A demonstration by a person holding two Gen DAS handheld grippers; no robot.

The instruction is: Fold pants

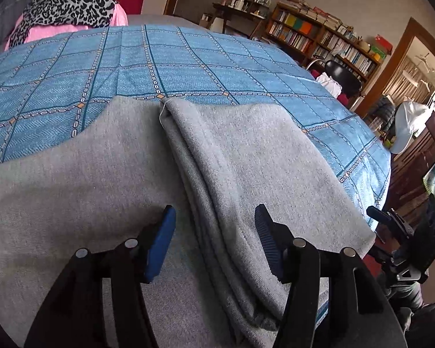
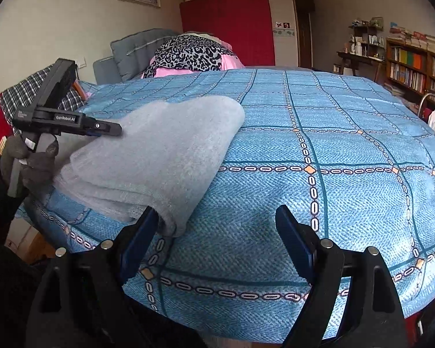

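Pants, grey and already doubled into a thick stack, are lying on the blue checked bedspread at its near edge. The left gripper is straddling the folded edge of the pants with jaws partly apart, pads clear of the cloth, holding nothing. The right gripper is hovering just beside the near corner of the pants, jaws wide and empty. For a clean finish, both grippers should be pulling back from the pants without snagging a layer, leaving the edges aligned. Count: one pair of pants, two grippers, one gloved hand visible, one bedspread.
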